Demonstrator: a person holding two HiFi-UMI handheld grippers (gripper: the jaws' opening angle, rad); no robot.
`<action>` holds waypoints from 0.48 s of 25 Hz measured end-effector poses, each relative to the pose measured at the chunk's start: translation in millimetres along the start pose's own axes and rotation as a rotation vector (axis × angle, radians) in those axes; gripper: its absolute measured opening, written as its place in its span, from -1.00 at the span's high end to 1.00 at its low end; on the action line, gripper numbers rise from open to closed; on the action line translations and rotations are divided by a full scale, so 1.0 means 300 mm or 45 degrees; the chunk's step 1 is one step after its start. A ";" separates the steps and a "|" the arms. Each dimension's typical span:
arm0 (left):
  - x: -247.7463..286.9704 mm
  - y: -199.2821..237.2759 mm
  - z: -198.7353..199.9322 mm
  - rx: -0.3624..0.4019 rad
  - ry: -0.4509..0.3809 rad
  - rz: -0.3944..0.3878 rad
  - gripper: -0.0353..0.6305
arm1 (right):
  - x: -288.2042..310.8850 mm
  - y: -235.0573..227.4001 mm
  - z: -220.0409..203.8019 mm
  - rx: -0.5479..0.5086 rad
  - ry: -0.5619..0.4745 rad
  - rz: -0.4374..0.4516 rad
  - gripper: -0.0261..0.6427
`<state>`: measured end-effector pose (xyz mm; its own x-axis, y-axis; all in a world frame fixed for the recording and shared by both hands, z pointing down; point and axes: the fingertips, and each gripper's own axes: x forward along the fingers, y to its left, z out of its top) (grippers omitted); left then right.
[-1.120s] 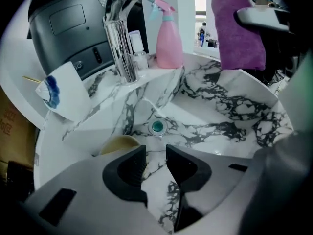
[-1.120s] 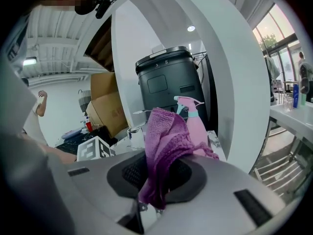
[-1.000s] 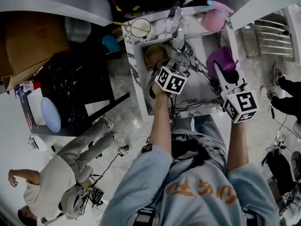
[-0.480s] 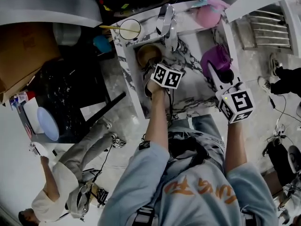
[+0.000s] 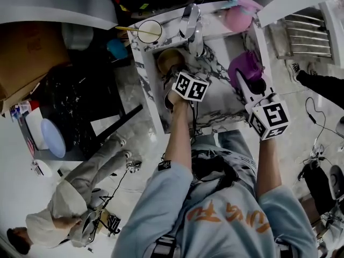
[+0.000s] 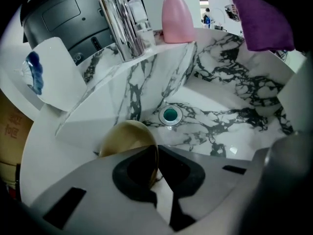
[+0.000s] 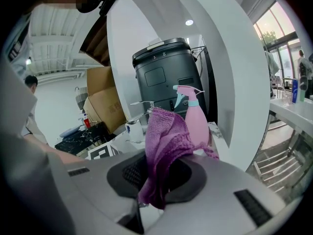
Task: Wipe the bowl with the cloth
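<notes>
In the head view, a white sink veined like marble holds a round tan bowl at its far left. The orange print on the person's pale-blue shirt is unreadable. In the left gripper view, the left gripper has just been closing, and its jaws pinch the bowl's thin glossy rim, near a teal drain and a chrome faucet. In the right gripper view, the right gripper clamps a nubbly purple cloth in front of a pink spray bottle.

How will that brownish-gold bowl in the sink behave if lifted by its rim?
The glossy brownish-gold bowl looks rigid and probably light. The left gripper has just been closing on one thin rim edge, so it may tilt or slip.
</notes>
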<state>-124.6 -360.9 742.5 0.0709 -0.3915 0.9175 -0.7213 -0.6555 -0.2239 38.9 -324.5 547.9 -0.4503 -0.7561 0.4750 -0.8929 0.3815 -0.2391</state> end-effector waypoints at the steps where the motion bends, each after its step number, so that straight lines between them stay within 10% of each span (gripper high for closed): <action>1: -0.014 0.001 0.008 -0.002 -0.013 0.003 0.79 | -0.005 0.002 0.002 -0.003 -0.003 0.004 0.68; 12: -0.325 -0.040 0.141 -0.073 -0.261 0.078 0.80 | -0.126 0.044 0.038 -0.043 -0.070 0.061 0.68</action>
<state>-93.5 -342.2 641.9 0.1603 -0.5562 0.8154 -0.7659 -0.5912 -0.2527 44.3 -297.0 517.1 -0.4929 -0.7640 0.4164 -0.8701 0.4351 -0.2316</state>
